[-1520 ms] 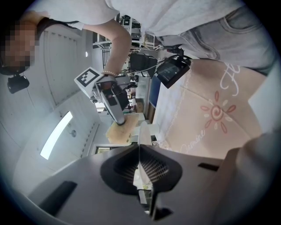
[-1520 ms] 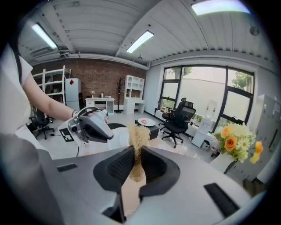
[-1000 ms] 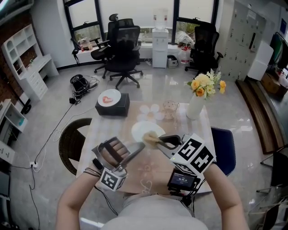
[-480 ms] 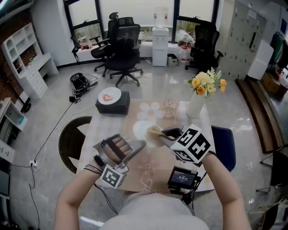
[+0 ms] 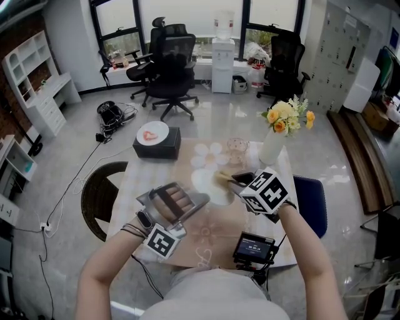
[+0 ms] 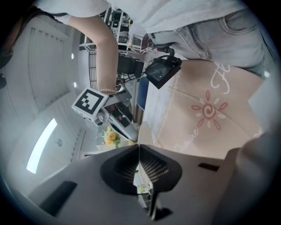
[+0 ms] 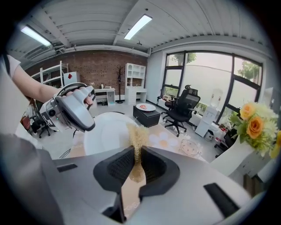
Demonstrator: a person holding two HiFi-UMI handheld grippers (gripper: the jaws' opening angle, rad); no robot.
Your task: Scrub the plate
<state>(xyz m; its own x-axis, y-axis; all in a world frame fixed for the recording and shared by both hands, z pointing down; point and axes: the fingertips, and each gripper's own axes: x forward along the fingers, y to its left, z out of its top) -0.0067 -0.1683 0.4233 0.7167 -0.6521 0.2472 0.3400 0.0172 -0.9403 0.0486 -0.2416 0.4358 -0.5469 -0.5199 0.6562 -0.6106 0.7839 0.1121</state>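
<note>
Just above centre of the head view: a round white plate (image 5: 206, 183), plain and bare, pinched by its lower-left rim between the closed jaws of the left gripper (image 5: 200, 201). At its right edge, a tan, fibrous scrubber (image 5: 222, 177), clamped in the right gripper (image 5: 234, 182), frayed tip jutting over the plate's face mid-frame in the right gripper view. Contact unclear.

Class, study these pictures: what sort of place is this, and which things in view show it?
Probably an office rather than a kitchen: swivel chairs stand by big windows, a water dispenser sits between them, and white desk shelving lines the wall.
</note>
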